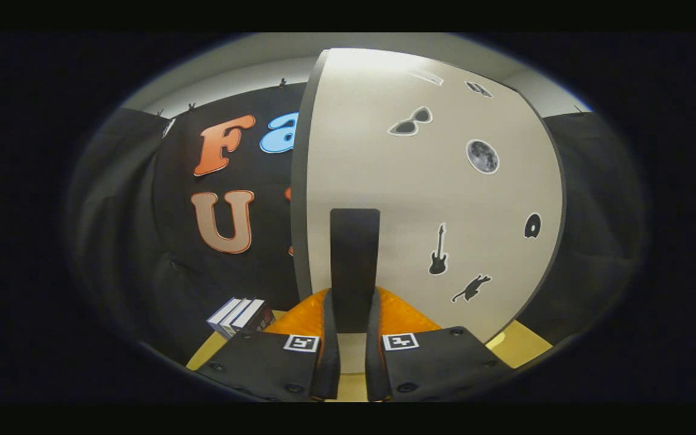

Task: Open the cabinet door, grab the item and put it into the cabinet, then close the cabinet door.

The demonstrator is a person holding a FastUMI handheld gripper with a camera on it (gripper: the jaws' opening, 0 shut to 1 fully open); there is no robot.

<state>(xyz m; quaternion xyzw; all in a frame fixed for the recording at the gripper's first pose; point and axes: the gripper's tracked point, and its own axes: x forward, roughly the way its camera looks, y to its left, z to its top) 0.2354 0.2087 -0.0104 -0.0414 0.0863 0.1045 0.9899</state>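
Observation:
The white cabinet door (432, 199), dotted with small black stickers, stands close in front of me. A black upright handle (354, 241) is fixed to it near its left edge. My gripper (353, 302) is shut on the lower end of this handle, with one finger pressed against each side. A small box-like item (239, 317) with white and dark stripes lies on the yellow table (523, 341), to the left of the fingers and near the booth wall.
Black cloth walls close the booth to the left and right of the cabinet. The door's dark left edge (301, 181) faces the back wall. A strip of yellow table shows to the right of the fingers, below the door.

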